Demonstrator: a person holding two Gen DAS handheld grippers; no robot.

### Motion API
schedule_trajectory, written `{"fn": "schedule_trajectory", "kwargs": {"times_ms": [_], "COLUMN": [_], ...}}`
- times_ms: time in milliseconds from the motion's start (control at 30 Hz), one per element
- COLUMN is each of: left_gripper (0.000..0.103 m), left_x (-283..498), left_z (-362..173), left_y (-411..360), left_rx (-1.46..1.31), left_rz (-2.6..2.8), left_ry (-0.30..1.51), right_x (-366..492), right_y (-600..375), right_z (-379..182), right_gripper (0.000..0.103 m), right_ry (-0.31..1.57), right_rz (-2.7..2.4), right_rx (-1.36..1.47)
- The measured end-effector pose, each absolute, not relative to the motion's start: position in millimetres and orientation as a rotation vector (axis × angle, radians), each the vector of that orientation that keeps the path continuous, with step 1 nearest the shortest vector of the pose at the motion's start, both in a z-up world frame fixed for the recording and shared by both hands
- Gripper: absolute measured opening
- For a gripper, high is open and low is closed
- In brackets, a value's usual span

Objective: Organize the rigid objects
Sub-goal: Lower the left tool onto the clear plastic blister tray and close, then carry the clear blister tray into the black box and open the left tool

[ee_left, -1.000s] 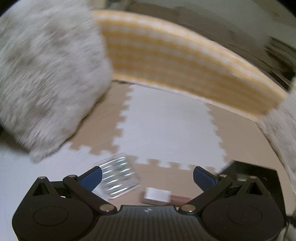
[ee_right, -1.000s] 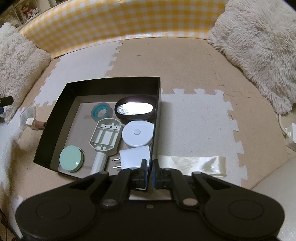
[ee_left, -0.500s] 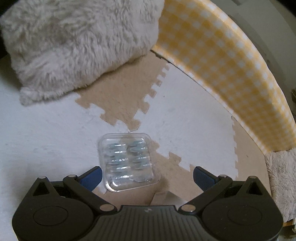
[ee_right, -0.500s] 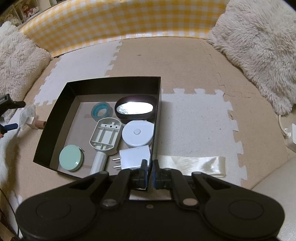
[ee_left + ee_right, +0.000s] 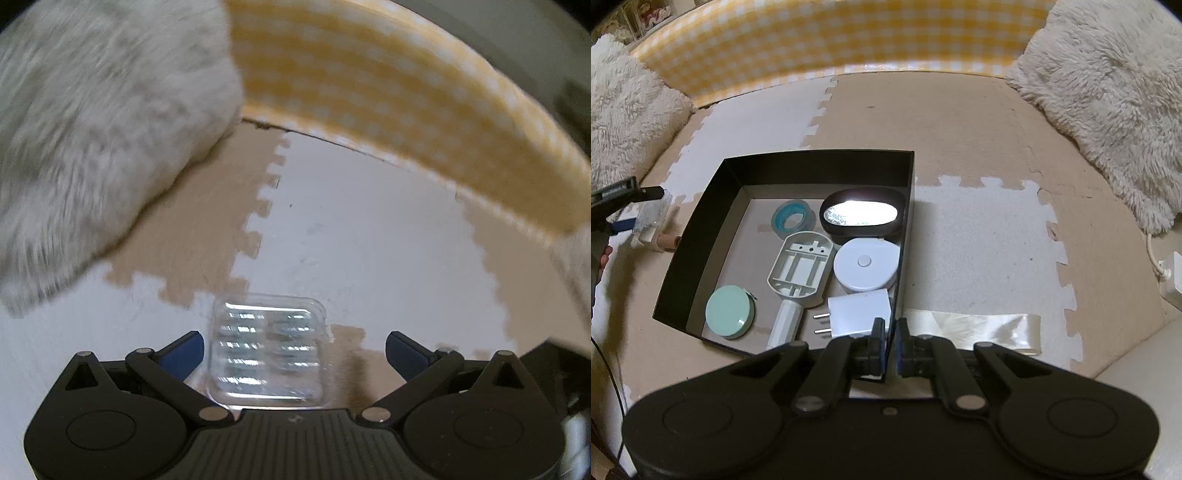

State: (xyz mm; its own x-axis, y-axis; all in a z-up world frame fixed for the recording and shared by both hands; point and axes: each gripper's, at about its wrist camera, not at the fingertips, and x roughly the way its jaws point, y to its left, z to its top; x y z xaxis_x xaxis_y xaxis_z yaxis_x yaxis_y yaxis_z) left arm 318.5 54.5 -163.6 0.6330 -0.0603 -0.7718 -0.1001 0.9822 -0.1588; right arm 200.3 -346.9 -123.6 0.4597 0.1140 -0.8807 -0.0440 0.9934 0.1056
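A clear plastic case of small metal parts (image 5: 266, 350) lies on the foam mat between the wide-open fingers of my left gripper (image 5: 294, 350); it also shows in the right wrist view (image 5: 652, 218), left of the box. My right gripper (image 5: 889, 334) is shut on the near right wall of a black open box (image 5: 908, 206). The box holds a teal tape roll (image 5: 792, 219), a dark oval mirror (image 5: 862, 216), a white round puck (image 5: 866, 267), a white plug adapter (image 5: 858, 312), a mint round case (image 5: 729, 312) and a grey handled frame (image 5: 799, 271).
A small brown and white stick (image 5: 663, 240) lies left of the box. Fluffy cushions (image 5: 1108, 92) (image 5: 92, 147) sit at both sides, and a yellow checked wall (image 5: 831, 40) closes the back. A shiny white ribbon (image 5: 979, 328) lies right of the box. A white power strip (image 5: 1172, 275) is far right.
My left gripper has swung and moved in, so the clear case now lies between its open fingers. The right gripper and the box have not moved.
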Motion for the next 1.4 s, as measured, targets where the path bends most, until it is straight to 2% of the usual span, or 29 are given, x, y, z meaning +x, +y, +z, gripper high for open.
{"fn": "schedule_trajectory", "kwargs": {"times_ms": [33,100,333,533,800,1400], "left_gripper": [0.100,0.090,0.074,0.073,0.073,0.074], "left_x": [319.3,319.9,321.5,317.7,300.9,248.6], "left_z": [-163.3,-163.7,-168.0,-163.2,-124.0,-101.0], "left_y": [51.3,47.4,52.2,51.4,21.8,-78.2], "left_rx": [-0.151,-0.093,-0.089,-0.124,-0.175,-0.226], "left_rz": [0.030,0.043,0.060,0.038,-0.068,-0.364], "left_ry": [0.885,0.880,0.921,0.921,0.835,0.882], "right_x": [200.4,200.4,200.7,200.7,200.6,200.5], "right_y": [-346.8,-346.7,-345.9,-345.7,-346.0,-346.8], "right_z": [-123.6,-123.6,-124.5,-124.8,-125.2,-124.9], "right_gripper": [0.006,0.006,0.006,0.006,0.006,0.006], "right_ry": [1.089,1.089,1.090,1.090,1.090,1.091], "right_rz": [0.097,0.097,0.097,0.097,0.097,0.096], "right_rx": [0.071,0.068,0.062,0.062,0.067,0.069]}}
